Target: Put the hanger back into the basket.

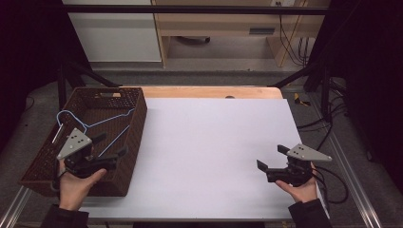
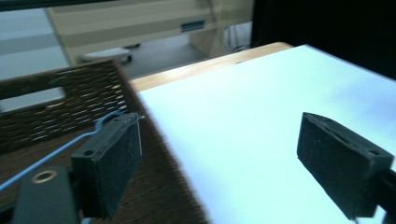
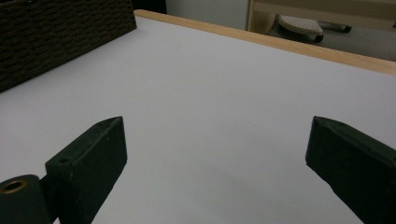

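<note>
Hanger [image 1: 95, 124] of blue wire lies in the wicker basket [image 1: 135, 124], just beyond my left claw [image 1: 110, 146], its long bar slanting alongside; left claw gapes empty, nearer than my right claw [image 1: 273, 157], also open and empty over the counter [image 1: 214, 156].

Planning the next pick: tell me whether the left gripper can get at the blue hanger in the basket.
Probably yes. The left gripper is open above the basket, the hanger lies uncovered inside, and nothing sits between them.
</note>
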The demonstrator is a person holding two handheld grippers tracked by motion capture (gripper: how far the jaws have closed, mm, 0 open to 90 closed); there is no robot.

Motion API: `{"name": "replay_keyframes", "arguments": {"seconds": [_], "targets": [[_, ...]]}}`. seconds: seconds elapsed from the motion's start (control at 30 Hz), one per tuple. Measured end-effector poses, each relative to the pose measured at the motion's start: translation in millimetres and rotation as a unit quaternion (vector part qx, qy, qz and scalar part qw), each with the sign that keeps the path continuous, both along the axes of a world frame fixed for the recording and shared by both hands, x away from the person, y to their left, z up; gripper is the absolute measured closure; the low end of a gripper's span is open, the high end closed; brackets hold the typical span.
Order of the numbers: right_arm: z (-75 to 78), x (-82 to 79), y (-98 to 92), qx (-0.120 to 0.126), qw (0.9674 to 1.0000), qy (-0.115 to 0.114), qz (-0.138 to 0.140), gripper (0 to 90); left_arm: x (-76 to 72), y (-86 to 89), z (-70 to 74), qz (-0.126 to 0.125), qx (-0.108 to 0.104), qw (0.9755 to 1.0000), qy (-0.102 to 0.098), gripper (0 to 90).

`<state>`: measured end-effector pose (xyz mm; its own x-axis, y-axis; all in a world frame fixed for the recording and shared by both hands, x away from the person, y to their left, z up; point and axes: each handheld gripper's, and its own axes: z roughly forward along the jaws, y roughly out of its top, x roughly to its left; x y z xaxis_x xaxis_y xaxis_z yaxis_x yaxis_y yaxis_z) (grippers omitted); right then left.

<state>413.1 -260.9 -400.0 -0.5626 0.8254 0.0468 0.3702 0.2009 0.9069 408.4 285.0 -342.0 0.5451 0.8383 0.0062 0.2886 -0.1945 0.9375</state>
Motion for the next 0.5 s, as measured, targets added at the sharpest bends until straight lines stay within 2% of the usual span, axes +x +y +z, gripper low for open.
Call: {"name": "replay_keyframes", "arguments": {"seconds": [0.2,0.3,0.5], "targets": [[0.2,-0.7,-1.0,0.002,1.0,-0.002,0.002,6.0,-3.4,-21.3,-14.6,-0.036,-0.005,0.9993,0.003,11.1],[-0.6,-1.3,-2.0,0.008,1.0,0.0,0.001,6.0,-3.8,-28.3,-23.1,-0.046,-0.01,0.9989,0.007,11.0],[-1.7,-2.0,-6.9,0.011,0.9999,0.0,-0.003,6.0,-4.5,-36.0,-35.2,-0.06,-0.005,0.9981,0.013,10.7]]}}
